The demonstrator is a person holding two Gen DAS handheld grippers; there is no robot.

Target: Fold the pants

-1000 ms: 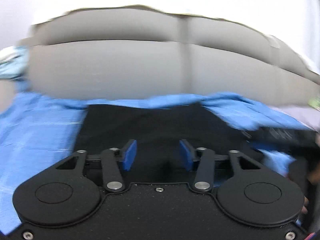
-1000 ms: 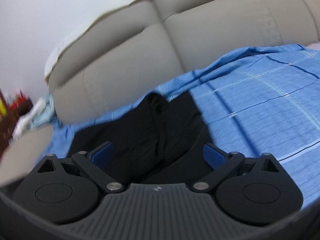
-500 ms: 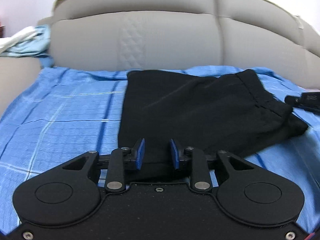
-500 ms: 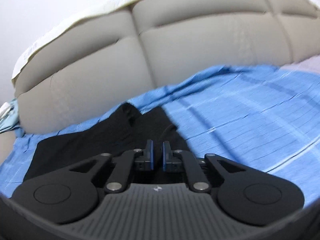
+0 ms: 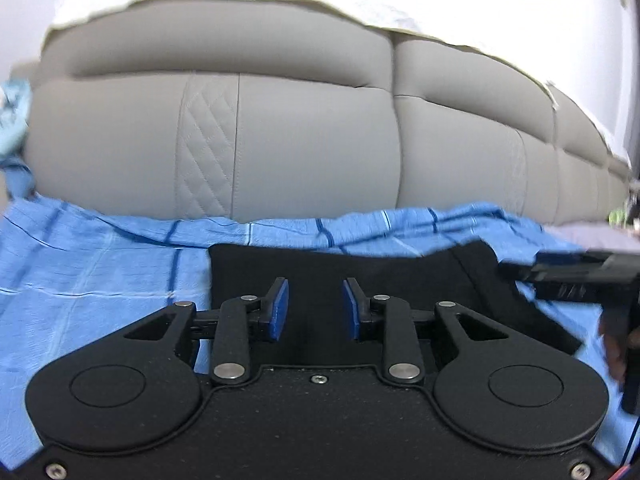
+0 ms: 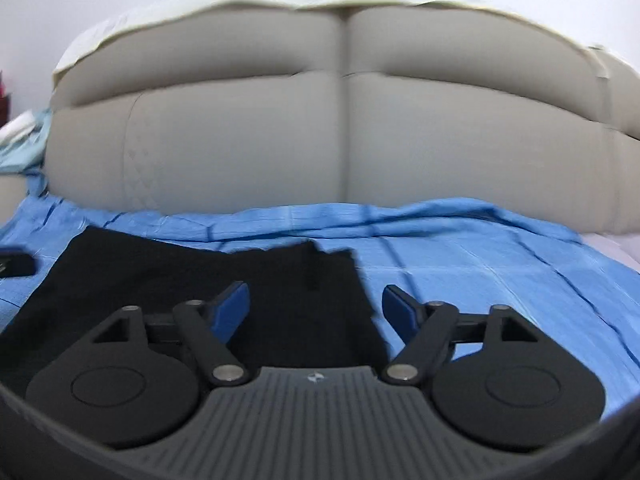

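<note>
Black pants (image 5: 400, 280) lie folded flat on a blue checked sheet (image 5: 100, 264) on a sofa seat. They also show in the right wrist view (image 6: 200, 276). My left gripper (image 5: 314, 308) is open and empty, low over the pants' near edge. My right gripper (image 6: 316, 310) is wide open and empty over the pants' right edge; its right finger (image 6: 400, 312) is over the sheet (image 6: 480, 272). The right gripper also shows at the right edge of the left wrist view (image 5: 568, 276). The left gripper's tip shows at the left edge of the right wrist view (image 6: 16, 265).
The grey padded sofa backrest (image 5: 312, 152) rises just behind the pants. A light blue cloth (image 6: 20, 148) lies on the sofa arm at far left. A pale cover (image 6: 616, 246) shows at the right end of the seat.
Both grippers have opened: the right from shut, the left from nearly shut. Both now sit lower and closer to the pants, facing the backrest.
</note>
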